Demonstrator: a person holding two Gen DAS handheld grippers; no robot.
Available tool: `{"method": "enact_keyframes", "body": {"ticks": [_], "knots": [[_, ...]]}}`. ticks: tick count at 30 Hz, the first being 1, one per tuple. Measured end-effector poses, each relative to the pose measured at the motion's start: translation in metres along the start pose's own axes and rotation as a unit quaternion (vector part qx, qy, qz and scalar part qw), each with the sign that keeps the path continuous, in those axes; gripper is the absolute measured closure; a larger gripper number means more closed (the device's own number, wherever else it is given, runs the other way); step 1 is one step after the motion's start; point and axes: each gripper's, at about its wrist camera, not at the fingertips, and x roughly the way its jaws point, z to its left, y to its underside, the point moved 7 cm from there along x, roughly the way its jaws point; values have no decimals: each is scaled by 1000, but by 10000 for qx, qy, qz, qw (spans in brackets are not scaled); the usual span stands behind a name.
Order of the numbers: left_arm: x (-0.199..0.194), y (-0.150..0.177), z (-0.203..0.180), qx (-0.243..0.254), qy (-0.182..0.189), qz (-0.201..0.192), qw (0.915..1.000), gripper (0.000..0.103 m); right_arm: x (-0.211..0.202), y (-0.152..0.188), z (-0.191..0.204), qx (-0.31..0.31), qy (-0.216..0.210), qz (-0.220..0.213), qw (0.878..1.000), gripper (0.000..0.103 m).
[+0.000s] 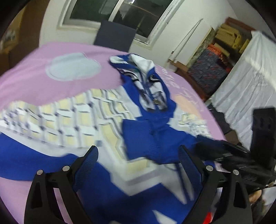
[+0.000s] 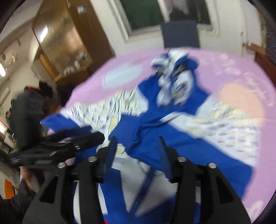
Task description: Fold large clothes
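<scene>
A large blue, white and pale-yellow patterned jacket (image 1: 96, 120) lies spread on a pink cloth-covered table (image 1: 34, 69), its hood (image 1: 148, 82) bunched at the far side. My left gripper (image 1: 138, 151) is open just above the jacket's blue middle, nothing between its fingers. The right gripper (image 1: 224, 153) shows at the right of the left wrist view. In the right wrist view the jacket (image 2: 155, 120) lies ahead and my right gripper (image 2: 136, 139) is open over its blue front by the zipper. The left gripper (image 2: 77, 144) reaches in from the left. Both views are blurred.
A dark blue chair (image 1: 113, 34) stands behind the table under a window (image 1: 120, 15). A white-draped piece (image 1: 250, 77) and stacked boxes (image 1: 215, 60) stand at the right. A wooden cabinet (image 2: 65, 39) and a person (image 2: 27, 112) are at the left.
</scene>
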Motion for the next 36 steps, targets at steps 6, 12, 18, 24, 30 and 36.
{"method": "enact_keyframes", "body": {"ticks": [6,12,18,24,30,36], "knots": [[39,-4,-16,-54,-64,551,9984,10,-57,5,-79,762,560,-442,9945,62],[60,-6,-18,-80,-246,704,9972,64,-67,24,-138,1463,746,-422,9855,68],[27,-13,-17,-45,-416,279,9987,97,-60,14,-171,1888,831,-450,9775,87],[20,0,0,-73,-670,294,9973,97,-40,13,-181,2021,793,-328,9756,87],[11,7,31,-246,-1083,226,9936,97,-15,1,-186,1937,1014,-166,9757,87],[17,16,31,-59,-1303,275,9911,96,17,-6,-205,1816,1481,103,9721,101]]}}
